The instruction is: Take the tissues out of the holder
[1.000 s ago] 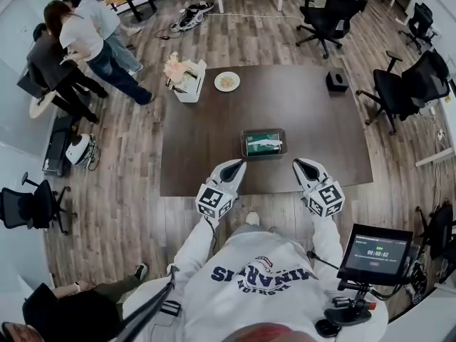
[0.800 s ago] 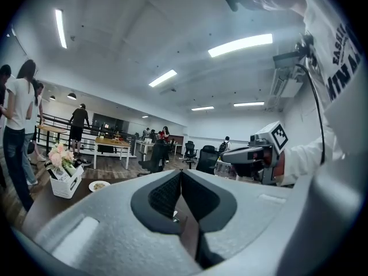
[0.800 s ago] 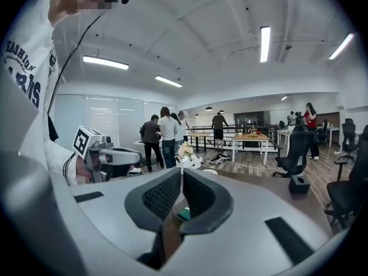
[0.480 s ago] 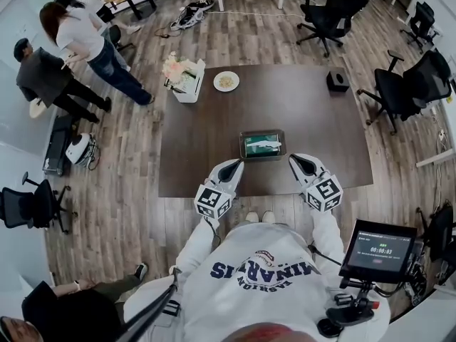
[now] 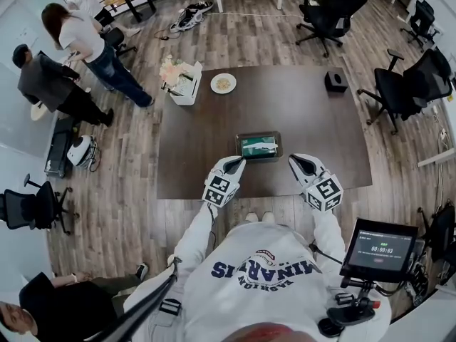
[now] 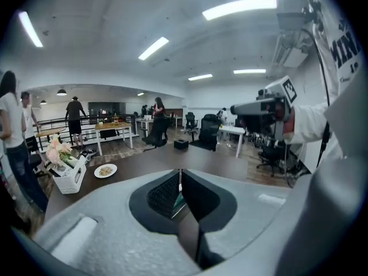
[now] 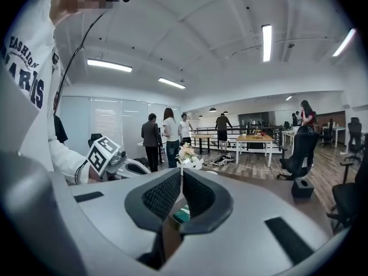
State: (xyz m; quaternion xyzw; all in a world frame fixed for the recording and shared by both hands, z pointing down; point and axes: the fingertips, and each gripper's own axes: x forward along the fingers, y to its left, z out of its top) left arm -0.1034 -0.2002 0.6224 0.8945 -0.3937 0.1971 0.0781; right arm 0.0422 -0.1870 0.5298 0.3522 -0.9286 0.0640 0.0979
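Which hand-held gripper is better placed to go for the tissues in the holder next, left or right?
Left, probably. The left hand-held gripper sits at the near-left corner of the holder; the right hand-held gripper is farther off to the side. Both are shut and empty.

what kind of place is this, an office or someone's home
Most likely an open-plan office or lab: black swivel chairs stand near a dark wooden table, with ceiling strip lights overhead and more desks behind.
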